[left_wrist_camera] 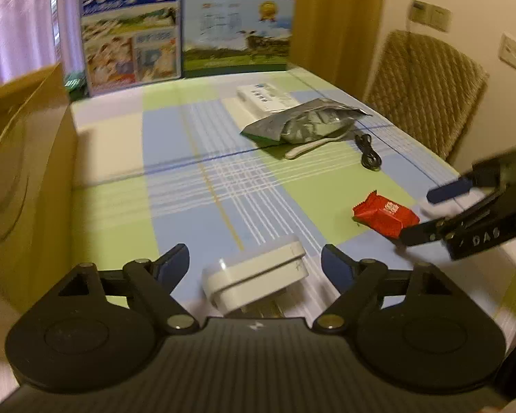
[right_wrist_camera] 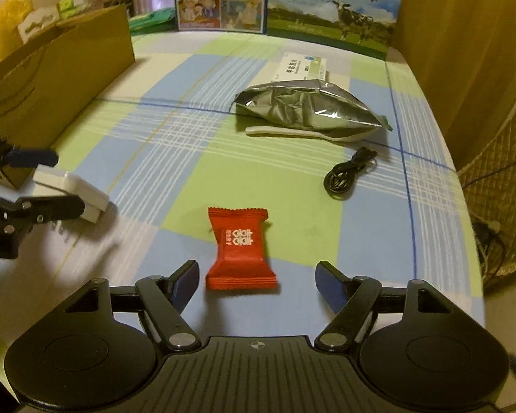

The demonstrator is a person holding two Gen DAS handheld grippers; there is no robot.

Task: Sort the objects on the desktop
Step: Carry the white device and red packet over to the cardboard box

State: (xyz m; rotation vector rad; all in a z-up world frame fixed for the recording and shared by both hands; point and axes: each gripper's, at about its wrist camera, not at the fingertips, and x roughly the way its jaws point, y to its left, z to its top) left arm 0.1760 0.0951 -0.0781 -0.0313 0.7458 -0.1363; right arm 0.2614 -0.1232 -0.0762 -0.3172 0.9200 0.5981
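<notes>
Red snack packet (right_wrist_camera: pixel 240 249) dead ahead of our right gripper (right_wrist_camera: pixel 256 285), jaws wide, packet's long axis along fingers. White box (left_wrist_camera: pixel 256 280) between our left gripper (left_wrist_camera: pixel 254 268) fingers, also spread, not touching. Black cable (right_wrist_camera: pixel 347 172) farther, right.

The centre and near-left of the desk (right_wrist_camera: pixel 175 158) lay open, giving a gripper unobstructed passage between the cardboard box (right_wrist_camera: pixel 62 69) along the left edge and the cluster at the right. That cluster comprised a silver foil bag (right_wrist_camera: pixel 306 106) resting over a white spoon (right_wrist_camera: pixel 292 133), a white medicine box (right_wrist_camera: pixel 301 69) behind it and a coiled black cable (right_wrist_camera: pixel 347 175) just in front. Two upright milk cartons (right_wrist_camera: pixel 282 0) closed off the far edge, and a woven chair (left_wrist_camera: pixel 426 89) stood against the right side.
</notes>
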